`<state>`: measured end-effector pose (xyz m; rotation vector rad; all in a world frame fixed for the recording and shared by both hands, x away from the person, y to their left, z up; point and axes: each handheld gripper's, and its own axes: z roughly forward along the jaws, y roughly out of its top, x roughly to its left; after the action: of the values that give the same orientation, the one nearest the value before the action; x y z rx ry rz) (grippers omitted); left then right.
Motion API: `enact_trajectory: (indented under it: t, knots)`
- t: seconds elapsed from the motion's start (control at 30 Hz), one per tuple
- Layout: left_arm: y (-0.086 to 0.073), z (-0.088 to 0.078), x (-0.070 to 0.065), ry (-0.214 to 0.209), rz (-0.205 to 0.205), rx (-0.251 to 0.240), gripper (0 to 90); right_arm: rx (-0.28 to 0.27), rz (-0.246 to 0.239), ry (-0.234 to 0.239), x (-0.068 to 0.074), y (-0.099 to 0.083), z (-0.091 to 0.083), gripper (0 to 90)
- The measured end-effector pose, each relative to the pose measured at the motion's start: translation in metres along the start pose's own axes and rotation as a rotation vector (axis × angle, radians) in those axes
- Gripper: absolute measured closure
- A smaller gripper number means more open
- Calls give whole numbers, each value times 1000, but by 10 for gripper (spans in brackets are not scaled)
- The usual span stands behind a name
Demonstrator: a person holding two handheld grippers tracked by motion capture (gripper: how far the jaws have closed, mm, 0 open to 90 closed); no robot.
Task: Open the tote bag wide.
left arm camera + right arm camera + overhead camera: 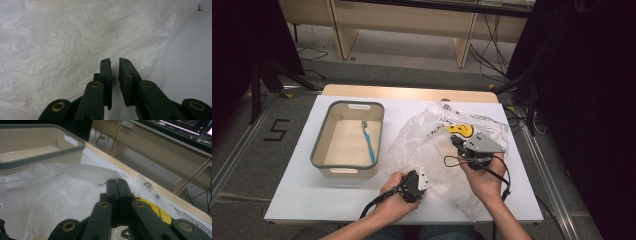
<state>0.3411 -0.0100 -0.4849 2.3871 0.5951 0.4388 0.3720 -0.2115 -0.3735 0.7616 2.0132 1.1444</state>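
In the middle of the high view, right of centre, a crumpled clear plastic bag (432, 145) lies spread on the white worktop (302, 185), its long axis running from the lower left of the frame up toward the upper right, where its printed yellow patch sits. The right gripper (458, 141) has its fingers (117, 185) pressed fully together on a thin fold of the bag's film, which stands up from their tips in the right gripper view; lifting that layer looks meant to part the bag's mouth. The left gripper (426, 176) rests at the bag's near edge with its fingers (106, 68) only slightly apart; film lies just in front of them, but whether any is pinched I cannot tell, so it seems to be steadying or seeking the lower layer. Left of the bag, apart from it, stands a beige tub (324, 137) with a grey rim, and a blue toothbrush (368, 141) lies lengthwise inside.
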Motion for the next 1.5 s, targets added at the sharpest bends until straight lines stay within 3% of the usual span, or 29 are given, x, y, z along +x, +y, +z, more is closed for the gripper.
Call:
enact_trajectory:
  t: [0.37, 0.73, 0.97, 1.1, 1.17, 1.3, 1.4, 1.5]
  knots:
    - [0, 0, 0, 0, 1, 1, 808, -42, -34, -25, 2, 9, -3, 900]
    - [0, 0, -2, 3, 6, -3, 816, -93, 12, -39, -4, 13, -5, 900]
    - [0, 0, -1, 0, 7, -3, 810, -85, 19, -33, -4, 13, -4, 900]
    - [-1, -2, 1, -18, -12, -9, 773, -79, 19, -30, -3, 12, -3, 900]
    - [0, -6, 1, -32, -9, -19, 753, -76, 16, -31, -4, 11, -2, 900]
    - [3, -20, 1, -41, 9, -84, 695, -71, 18, -32, -4, 10, -1, 900]
    - [8, -39, 7, -25, -8, -156, 650, -66, 22, -31, -4, 9, -1, 900]
    - [9, -48, 10, -18, -20, -181, 609, -62, 26, -34, -4, 9, -1, 900]
